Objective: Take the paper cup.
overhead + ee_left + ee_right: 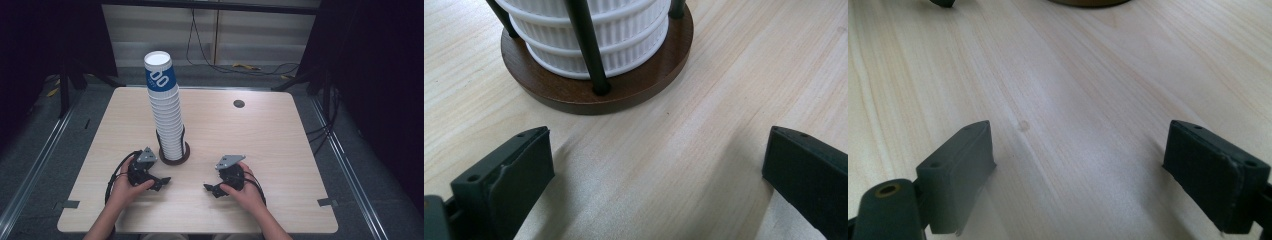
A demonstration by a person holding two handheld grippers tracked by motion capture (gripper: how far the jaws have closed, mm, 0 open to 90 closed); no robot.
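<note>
Both the left gripper (pixel 159 182) and right gripper (pixel 210 188) rest on the tabletop (pixel 280 140) with fingers wide and empty, the cup stack (pixel 166 115) just beyond the left fingers.

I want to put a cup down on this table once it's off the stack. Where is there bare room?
The right half of the table, from the cup stack across past the small round hole, is bare. So is the left strip beside the wooden stand. The near middle is crowded: left gripper and right gripper rest there, jaws open, just before the stand.
</note>
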